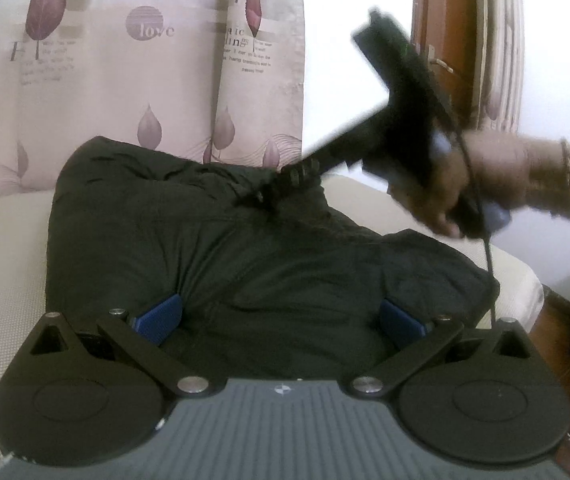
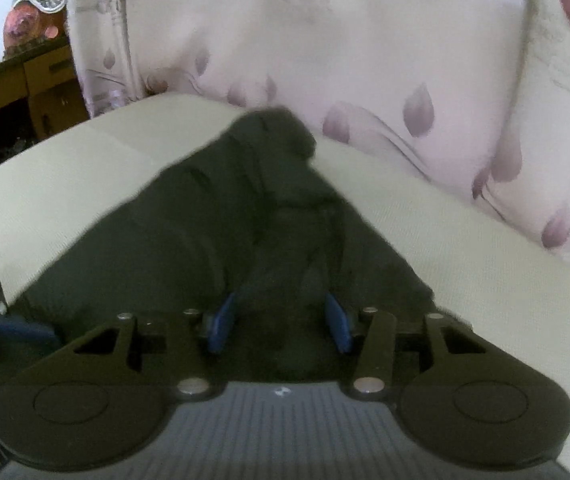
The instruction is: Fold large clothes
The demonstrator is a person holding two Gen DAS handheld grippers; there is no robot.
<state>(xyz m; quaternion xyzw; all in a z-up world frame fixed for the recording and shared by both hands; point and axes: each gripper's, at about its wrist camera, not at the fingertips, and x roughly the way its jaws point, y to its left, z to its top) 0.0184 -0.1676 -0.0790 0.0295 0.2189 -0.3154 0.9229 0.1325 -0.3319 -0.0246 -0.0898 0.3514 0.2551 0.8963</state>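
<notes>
A dark, bulky garment (image 1: 213,248) lies bunched on a cream surface (image 1: 1,264). My left gripper (image 1: 281,320) is open wide, its blue pads (image 1: 161,316) resting on the near part of the garment. In the left wrist view the right gripper's tips (image 1: 285,184) touch the garment's far fold, held by a hand (image 1: 485,184); it is blurred. In the right wrist view the right gripper (image 2: 281,320) is partly open, blue pads (image 2: 223,320) either side of a ridge of the garment (image 2: 245,200), not closed on it.
A pale curtain with purple leaf prints (image 1: 145,60) hangs behind the cream surface. A wooden door (image 1: 445,40) stands at the right. A brown cabinet (image 2: 17,80) with ornaments is at far left in the right wrist view. The surface's edge (image 1: 525,280) drops off at right.
</notes>
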